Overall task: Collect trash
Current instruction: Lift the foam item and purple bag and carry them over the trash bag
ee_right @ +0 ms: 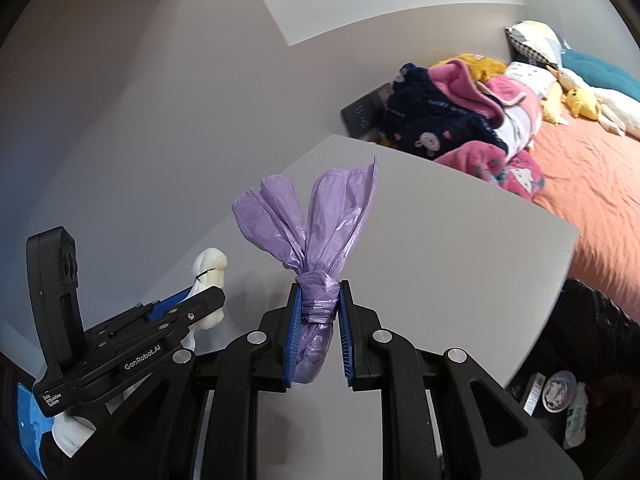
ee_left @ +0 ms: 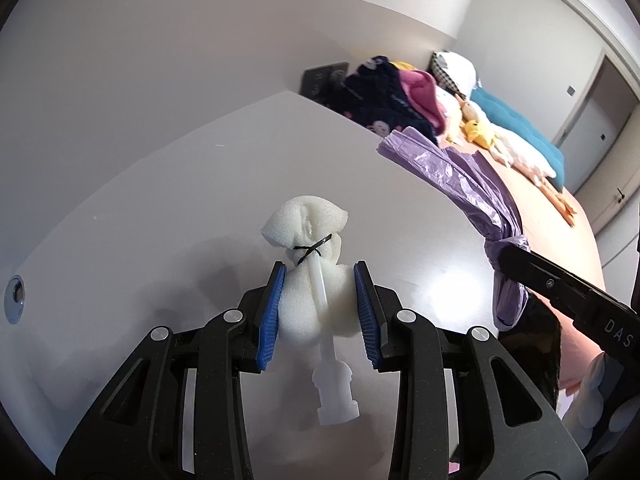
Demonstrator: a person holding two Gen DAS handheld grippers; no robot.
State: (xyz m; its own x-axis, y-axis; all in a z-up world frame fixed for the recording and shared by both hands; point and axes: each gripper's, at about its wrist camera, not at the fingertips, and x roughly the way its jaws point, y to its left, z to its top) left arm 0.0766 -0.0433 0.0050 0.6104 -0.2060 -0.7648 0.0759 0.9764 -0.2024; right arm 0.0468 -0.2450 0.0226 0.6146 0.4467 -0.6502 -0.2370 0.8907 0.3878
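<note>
My left gripper [ee_left: 319,270] is shut on a lump of white foam [ee_left: 306,220] tied with a black twist tie around a white plastic tube [ee_left: 332,392], held above a grey table [ee_left: 160,200]. It also shows at the left of the right wrist view [ee_right: 208,292]. My right gripper [ee_right: 319,286] is shut on the knot of a purple plastic bag [ee_right: 316,224], whose two loose ends stand up above the jaws. The bag [ee_left: 460,176] and the right gripper [ee_left: 504,260] show at the right of the left wrist view.
A bed with an orange sheet [ee_right: 592,184] lies to the right, piled with pink and navy clothes [ee_right: 448,112] and plush toys [ee_right: 580,104]. A black bin bag [ee_right: 592,328] and small containers [ee_right: 560,392] sit below the table's right edge [ee_right: 552,292]. A door [ee_left: 600,120] stands at far right.
</note>
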